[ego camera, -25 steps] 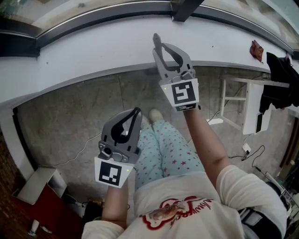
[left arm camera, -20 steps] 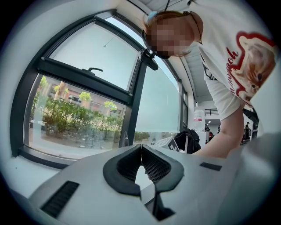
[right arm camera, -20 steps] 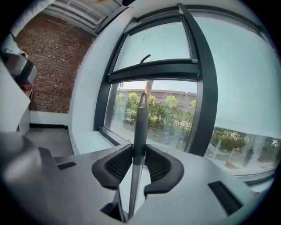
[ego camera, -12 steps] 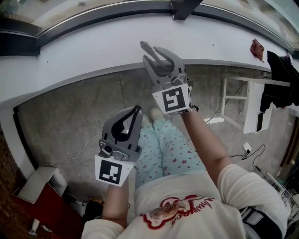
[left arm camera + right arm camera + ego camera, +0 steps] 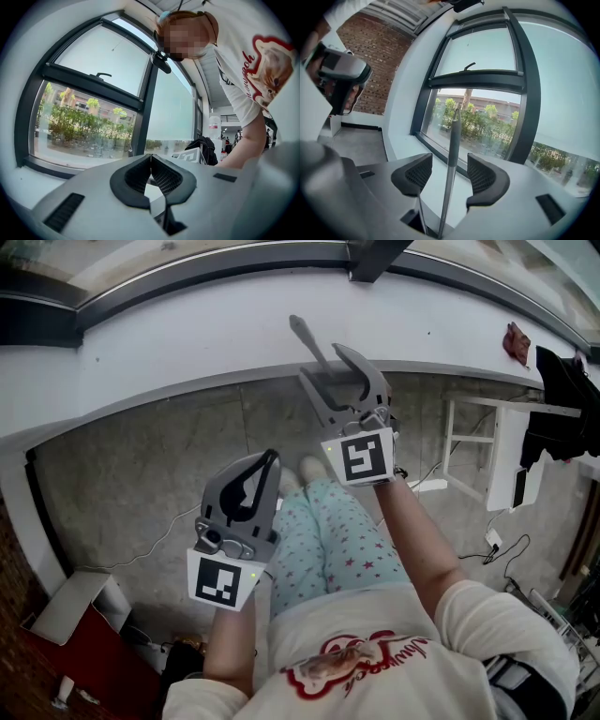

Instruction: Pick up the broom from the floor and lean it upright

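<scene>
Grey metal, by the look of the broom handle (image 5: 302, 334): probably light, stiff and slick, so best pinched squarely well below its top, and liable to slide along the wall or topple if left off balance; in the head view, pokes up between the jaws of the right gripper (image 5: 326, 364) toward the white window ledge (image 5: 187, 343), bristle end hidden behind the gripper and the arm; cannot tell there whether touched by either jaw, or whether resting on the ledge; also shows the left gripper (image 5: 273, 457) lower and nearer the body, over the grey floor (image 5: 122, 484), tips together.

In the left gripper view, confirms the pads (image 5: 164, 177) meeting at the tip with nothing between them; gives only the window (image 5: 93, 117) and the person (image 5: 243, 70), no broom.

In the right gripper view, settles what the head view leaves open: jaws spread wide, having just been opening; broom handle (image 5: 453, 140) upright in the gap, touching neither pad, so seemingly standing without any grip.
</scene>
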